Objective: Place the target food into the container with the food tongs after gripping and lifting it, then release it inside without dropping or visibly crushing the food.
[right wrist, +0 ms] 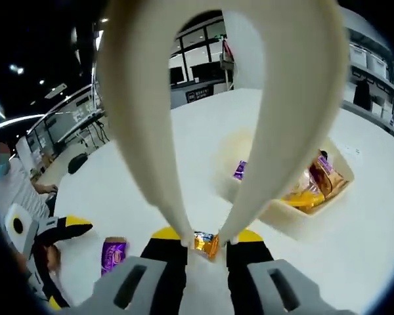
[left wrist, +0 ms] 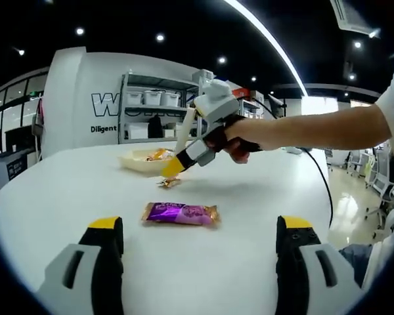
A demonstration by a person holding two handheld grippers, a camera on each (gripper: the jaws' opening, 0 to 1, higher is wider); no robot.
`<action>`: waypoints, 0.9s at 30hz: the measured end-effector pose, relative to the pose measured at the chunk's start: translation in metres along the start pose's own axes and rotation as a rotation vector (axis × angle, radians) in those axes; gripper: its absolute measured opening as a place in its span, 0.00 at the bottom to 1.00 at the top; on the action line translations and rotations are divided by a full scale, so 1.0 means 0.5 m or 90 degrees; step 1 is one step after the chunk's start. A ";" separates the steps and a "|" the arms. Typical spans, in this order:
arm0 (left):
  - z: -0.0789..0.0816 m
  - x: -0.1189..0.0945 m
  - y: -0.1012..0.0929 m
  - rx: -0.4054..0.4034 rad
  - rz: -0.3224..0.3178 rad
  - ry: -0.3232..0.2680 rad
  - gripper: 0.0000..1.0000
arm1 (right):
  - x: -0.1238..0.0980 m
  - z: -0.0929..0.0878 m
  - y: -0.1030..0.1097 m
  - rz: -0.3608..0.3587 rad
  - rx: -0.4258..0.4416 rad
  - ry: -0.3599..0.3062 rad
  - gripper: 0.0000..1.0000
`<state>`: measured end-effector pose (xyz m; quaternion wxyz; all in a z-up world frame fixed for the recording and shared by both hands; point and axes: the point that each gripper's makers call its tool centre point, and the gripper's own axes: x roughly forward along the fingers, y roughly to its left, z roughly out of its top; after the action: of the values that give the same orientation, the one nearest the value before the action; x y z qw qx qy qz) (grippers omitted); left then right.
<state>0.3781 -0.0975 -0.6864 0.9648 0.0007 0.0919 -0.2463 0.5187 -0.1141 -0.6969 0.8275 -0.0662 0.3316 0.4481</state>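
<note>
A small gold-wrapped candy (right wrist: 205, 243) lies on the white table (left wrist: 65, 197), caught between the tips of the cream food tongs (right wrist: 151, 131). My right gripper (right wrist: 207, 236) is shut on the tongs, which run forward along its jaws. In the left gripper view a hand holds that gripper (left wrist: 173, 169) tilted down, with the candy (left wrist: 169, 182) just under the tong tips. The cream container (left wrist: 132, 164) stands directly behind, with wrapped snacks in it; in the right gripper view the container (right wrist: 295, 220) is to the right. My left gripper (left wrist: 200, 224) is open and low over the table.
A purple snack packet (left wrist: 180, 212) lies flat on the table in front of my left jaws, also seen as a purple packet (right wrist: 113, 253). Shelving with white bins (left wrist: 154, 98) stands beyond the table. A cable (left wrist: 325, 184) trails off the right edge.
</note>
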 end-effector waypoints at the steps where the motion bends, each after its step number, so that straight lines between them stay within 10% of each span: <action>1: 0.000 0.000 0.000 -0.002 0.000 0.001 0.95 | -0.003 -0.011 0.008 0.006 0.010 0.007 0.17; 15: 0.007 -0.002 0.002 0.015 0.007 0.009 0.95 | -0.054 0.006 -0.023 -0.003 0.049 -0.045 0.18; 27: 0.031 -0.028 0.010 0.020 0.033 0.013 0.95 | -0.001 0.027 -0.011 -0.020 -0.069 -0.047 0.20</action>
<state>0.3710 -0.0871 -0.6690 0.9697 0.0211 0.0980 -0.2228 0.5294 -0.1122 -0.6873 0.8414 -0.0999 0.2749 0.4544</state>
